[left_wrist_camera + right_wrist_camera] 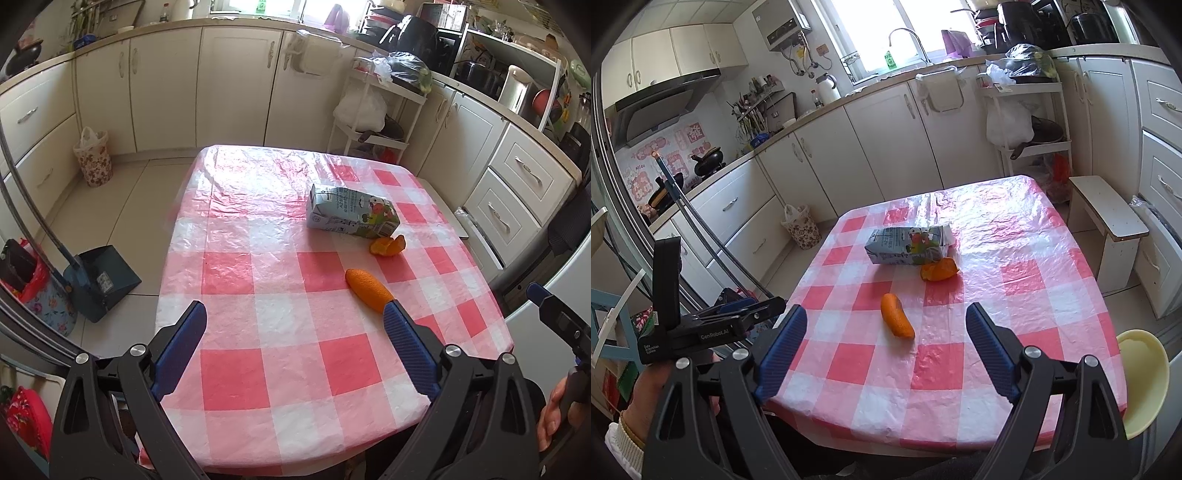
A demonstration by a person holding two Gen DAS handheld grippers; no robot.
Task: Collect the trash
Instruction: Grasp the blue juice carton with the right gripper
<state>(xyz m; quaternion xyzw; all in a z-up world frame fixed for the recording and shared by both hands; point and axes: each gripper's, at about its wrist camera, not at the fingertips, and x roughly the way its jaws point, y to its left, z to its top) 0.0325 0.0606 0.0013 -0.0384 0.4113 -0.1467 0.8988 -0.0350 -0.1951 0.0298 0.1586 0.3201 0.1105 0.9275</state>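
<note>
— On the table (229, 273), which is covered by a red-and-white checked plastic cloth, what trash is seen?

— Three pieces are seen, all toward the far right part of the cloth in the left wrist view. A drink carton (351, 216) is found lying on its side; it is pale grey-blue, printed with small text and cartoon fruit pictures, and its folded top end is turned toward the far side of the room in the right wrist view.

— And beside it?

— A long orange peel (369, 290) is laid nearer the tongs, well apart from the carton; it is curved, bright orange and pebbled on its outer skin. A smaller curled peel (388, 245) is set just beside the carton's near edge; whether it touches the carton cannot be told.

— How are the tongs held?

— The left gripper (295, 314) is spread wide above the near part of the table, with nothing between its blue ribbed pads; the long peel's near end is hidden behind its right pad. The right gripper (886, 317) is also opened wide, and the long peel is seen between its pads without being touched by either.

— Is anything else noted?

— A flowered bin (93, 158) lined with a bag is stood on the floor by the cabinets, and a dustpan (99, 280) is placed left of the table
</note>
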